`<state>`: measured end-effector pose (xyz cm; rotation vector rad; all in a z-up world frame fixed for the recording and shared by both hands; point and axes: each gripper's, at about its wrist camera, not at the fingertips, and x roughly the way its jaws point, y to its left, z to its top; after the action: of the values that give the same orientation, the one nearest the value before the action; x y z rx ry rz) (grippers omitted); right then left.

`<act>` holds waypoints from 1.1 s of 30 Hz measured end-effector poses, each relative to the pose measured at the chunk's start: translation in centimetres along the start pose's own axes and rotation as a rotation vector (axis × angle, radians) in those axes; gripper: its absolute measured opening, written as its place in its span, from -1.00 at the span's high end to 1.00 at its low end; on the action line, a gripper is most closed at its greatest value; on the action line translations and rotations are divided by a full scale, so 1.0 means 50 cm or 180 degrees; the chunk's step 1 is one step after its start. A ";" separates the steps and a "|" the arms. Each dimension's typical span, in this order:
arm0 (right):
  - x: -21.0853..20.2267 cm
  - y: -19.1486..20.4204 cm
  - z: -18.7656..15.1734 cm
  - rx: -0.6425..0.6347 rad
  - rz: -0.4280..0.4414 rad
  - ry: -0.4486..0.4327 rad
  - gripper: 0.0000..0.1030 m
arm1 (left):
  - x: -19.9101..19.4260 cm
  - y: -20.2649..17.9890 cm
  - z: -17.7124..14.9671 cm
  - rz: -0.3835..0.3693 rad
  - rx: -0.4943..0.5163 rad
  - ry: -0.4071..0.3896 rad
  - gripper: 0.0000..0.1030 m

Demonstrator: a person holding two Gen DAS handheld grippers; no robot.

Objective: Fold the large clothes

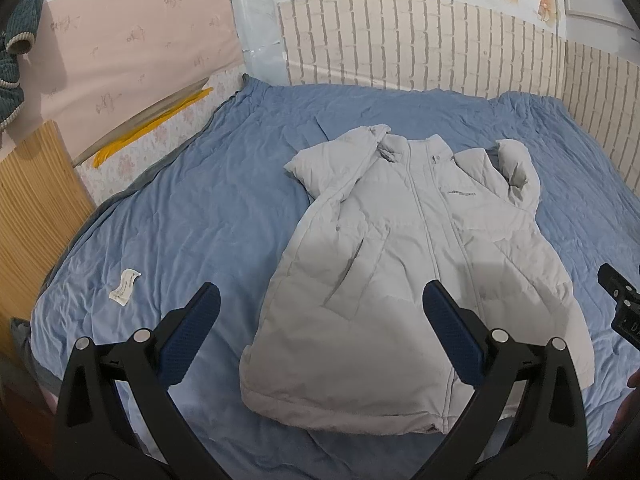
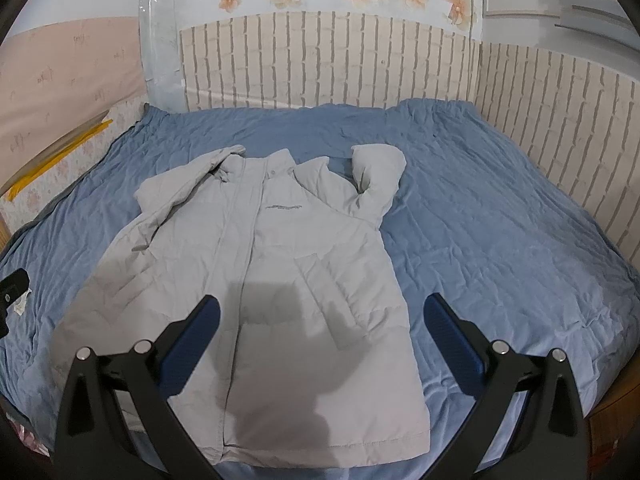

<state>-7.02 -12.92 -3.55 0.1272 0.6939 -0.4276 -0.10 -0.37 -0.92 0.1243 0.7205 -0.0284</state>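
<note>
A pale grey padded jacket (image 1: 404, 264) is spread front-up on the blue bedsheet (image 1: 192, 208), collar toward the wall, with both sleeves already laid in over the chest. The left gripper (image 1: 320, 300) is held above the hem with its jaws wide and nothing between them; the right gripper (image 2: 324, 312) is likewise held wide and empty over the lower front. The hem is judged the next thing to be taken. Both lower corners should be pinched through all the layers and carried evenly toward the collar, so the padding is not bunched.
</note>
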 end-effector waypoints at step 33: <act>-0.003 0.011 -0.012 -0.0010 0.0067 0.0028 -0.97 | -0.002 -0.002 -0.007 0.0006 0.0001 0.0019 -0.94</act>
<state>-7.22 -12.21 -3.95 0.1333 0.7013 -0.4059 -0.38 -0.45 -1.12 0.1255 0.7263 -0.0263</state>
